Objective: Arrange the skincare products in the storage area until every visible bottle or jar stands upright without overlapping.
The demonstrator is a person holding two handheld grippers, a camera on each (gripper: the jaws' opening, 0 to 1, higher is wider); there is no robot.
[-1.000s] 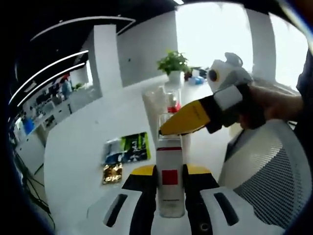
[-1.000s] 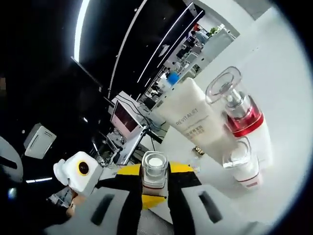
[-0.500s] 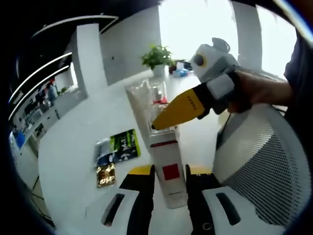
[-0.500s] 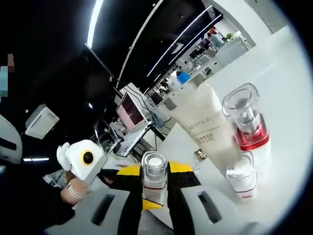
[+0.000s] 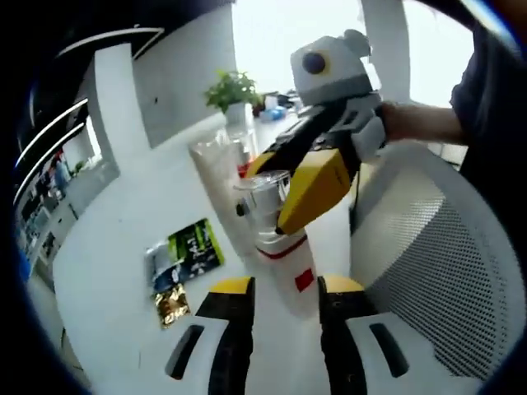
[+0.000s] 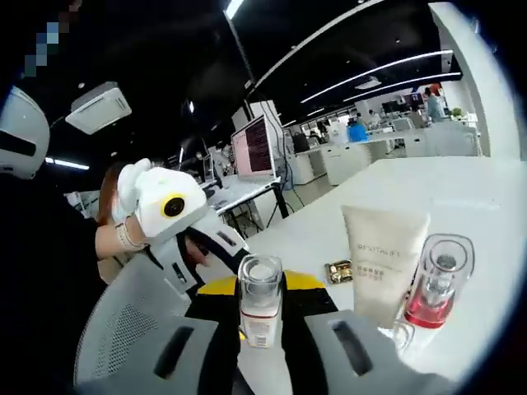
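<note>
Left gripper (image 5: 280,309): two black jaws with yellow tips, each mounted in a broad white housing that carries a dark oblong slot. In the right gripper view the same unit (image 6: 216,247) appears as a white rounded body with black jaw arms and one round marking (yellow ring, dark centre).

Right gripper (image 6: 262,317): identical construction, with black jaws, yellow tips and white slotted housings. In the left gripper view this unit (image 5: 305,177) shows a grey-white top body, a black mid-section, white panels and one wide yellow jaw face.

The person's hand (image 5: 405,122) emerges from a dark sleeve (image 5: 486,99). The other hand (image 6: 111,239) wears a light wristband (image 6: 123,237).
</note>
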